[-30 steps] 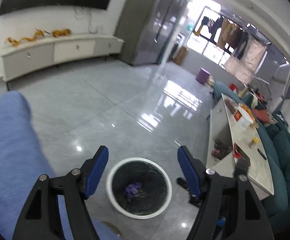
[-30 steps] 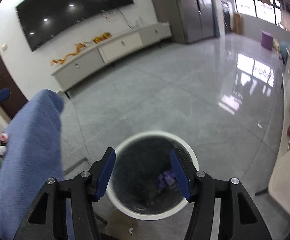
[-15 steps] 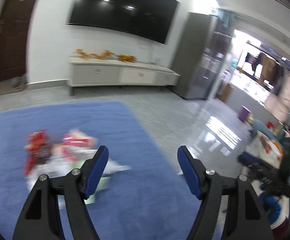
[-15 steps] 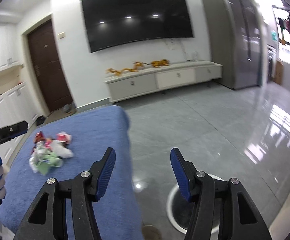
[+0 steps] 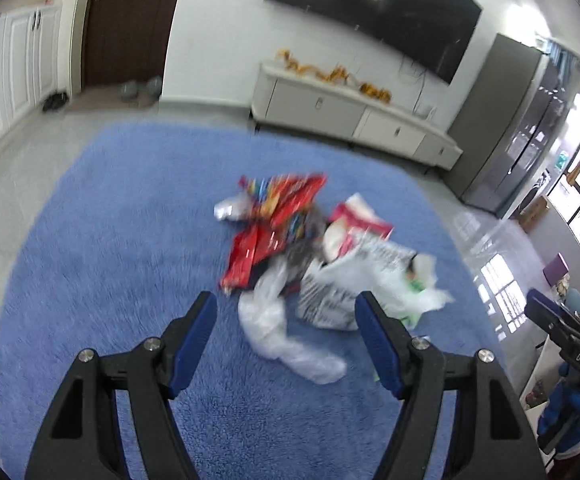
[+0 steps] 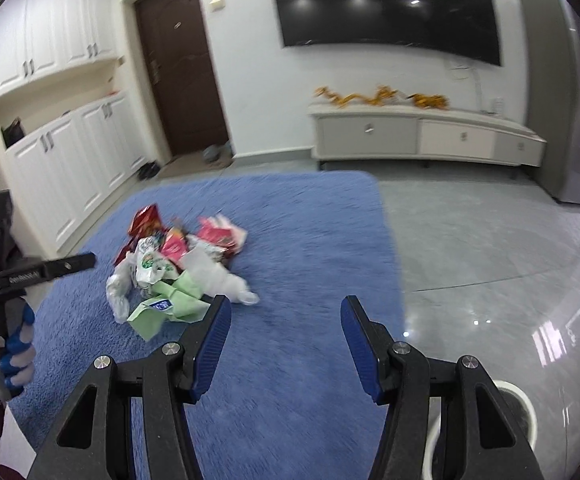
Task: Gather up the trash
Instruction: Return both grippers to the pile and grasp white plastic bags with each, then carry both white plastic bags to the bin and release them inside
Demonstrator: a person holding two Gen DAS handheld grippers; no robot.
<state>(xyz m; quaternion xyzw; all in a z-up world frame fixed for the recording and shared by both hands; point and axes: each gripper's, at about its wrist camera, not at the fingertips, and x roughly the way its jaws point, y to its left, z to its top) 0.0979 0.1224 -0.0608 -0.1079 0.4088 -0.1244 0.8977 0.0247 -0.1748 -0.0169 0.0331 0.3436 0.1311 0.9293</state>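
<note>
A heap of trash (image 5: 313,248) lies on a blue rug (image 5: 110,248): red snack wrappers, clear and white plastic bags, printed paper. My left gripper (image 5: 286,312) hovers open just short of the heap, with a clear bag (image 5: 286,336) lying on the rug below its jaws. In the right wrist view the same heap (image 6: 178,268) sits left of centre, with a green wrapper (image 6: 170,308) at its near side. My right gripper (image 6: 286,320) is open and empty over bare rug (image 6: 309,240) to the right of the heap. The white-rimmed bin (image 6: 523,412) shows at bottom right behind its right finger.
A low white TV cabinet (image 6: 425,136) and a dark wall screen (image 6: 385,4) stand beyond the rug. White cupboards (image 6: 62,160) and a brown door (image 6: 178,72) are on the left. Glossy grey floor (image 6: 489,248) spreads to the right. A gloved hand (image 6: 6,344) holds the other gripper at left.
Both grippers swung away from over the bin and round to the rug. The trash heap has come into view and grown nearer; the bin dropped to the right wrist view's corner. Jaw openings look unchanged.
</note>
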